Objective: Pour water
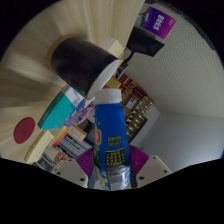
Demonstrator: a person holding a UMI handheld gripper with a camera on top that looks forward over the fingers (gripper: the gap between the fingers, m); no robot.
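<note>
- Blue-and-yellow label on a plastic bottle (110, 140), white cap on top; it sits between the two fingers, whose purple pads (138, 160) show at either side of its lower body; jaws (110, 170) closed narrow on it, both sides pressing as far as I can judge.
- View is strongly tilted; the bottle is probably being swung over toward a pour, hence the slanted room.
- Black cup (85, 65) lies beyond the bottle's cap, mouth turned partly this way; likely the vessel to receive the water; not touching the bottle.
- Cap appears on; pouring cannot start until it is off, or so I judge.
- Teal object (62, 108) and a dark red disc (25, 128) sit off to one side on the pale table (30, 75); a purple-labelled box (155, 28) sits beyond the cup; all uninvolved.
</note>
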